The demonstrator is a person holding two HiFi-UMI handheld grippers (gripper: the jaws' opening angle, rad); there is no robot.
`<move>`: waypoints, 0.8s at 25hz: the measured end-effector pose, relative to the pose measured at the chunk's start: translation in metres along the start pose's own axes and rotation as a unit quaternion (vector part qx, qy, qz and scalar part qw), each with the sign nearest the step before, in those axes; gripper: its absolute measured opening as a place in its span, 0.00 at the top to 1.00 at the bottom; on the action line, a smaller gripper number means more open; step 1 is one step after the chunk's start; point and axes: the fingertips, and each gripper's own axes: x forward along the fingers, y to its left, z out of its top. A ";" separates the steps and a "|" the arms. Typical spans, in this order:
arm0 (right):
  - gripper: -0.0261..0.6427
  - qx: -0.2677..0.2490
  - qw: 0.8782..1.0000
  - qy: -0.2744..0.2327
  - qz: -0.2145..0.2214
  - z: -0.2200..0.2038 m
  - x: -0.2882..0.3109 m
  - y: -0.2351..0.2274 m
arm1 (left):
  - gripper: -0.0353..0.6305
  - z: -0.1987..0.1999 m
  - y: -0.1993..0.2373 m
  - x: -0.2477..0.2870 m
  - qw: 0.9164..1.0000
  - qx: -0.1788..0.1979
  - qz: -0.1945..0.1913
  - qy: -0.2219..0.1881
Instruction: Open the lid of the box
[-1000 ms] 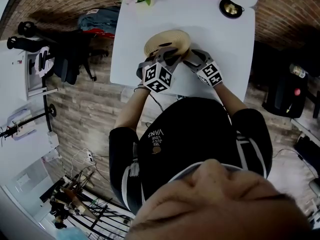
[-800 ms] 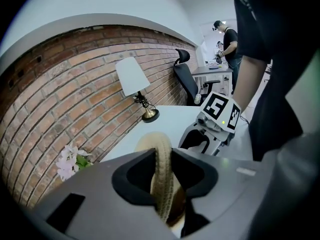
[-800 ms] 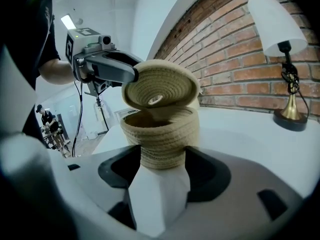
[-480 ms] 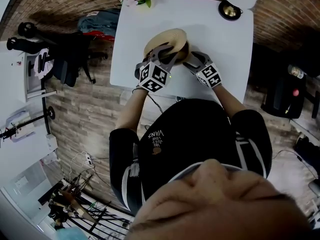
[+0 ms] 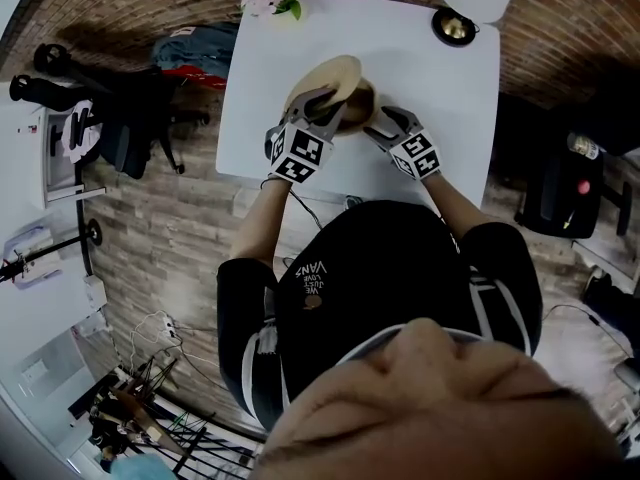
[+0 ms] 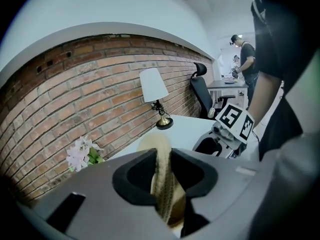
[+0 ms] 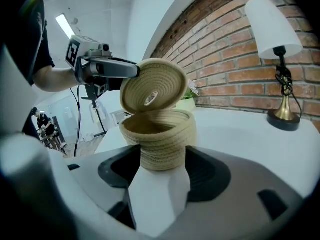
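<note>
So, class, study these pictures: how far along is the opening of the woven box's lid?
Done: the lid is off the woven box, whose inside shows. In hand: the left gripper pinches the tilted lid by its edge above the rim; the right gripper grips the box on the table. Left: probably just setting the lid aside.

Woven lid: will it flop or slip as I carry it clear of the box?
Probably stiff: the lid, tilted over the box, shows no sag though pinched at one edge by the left hand-held gripper. Likely light: coiled rope, thin seen edge-on. The rough weave should resist slipping, but a one-edge pinch might let it pivot.
</note>
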 end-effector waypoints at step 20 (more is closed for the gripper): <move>0.55 0.063 0.993 -0.089 -0.050 0.056 -0.039 -0.001 | 0.79 -0.001 0.037 -0.035 0.992 -0.092 0.054 -0.068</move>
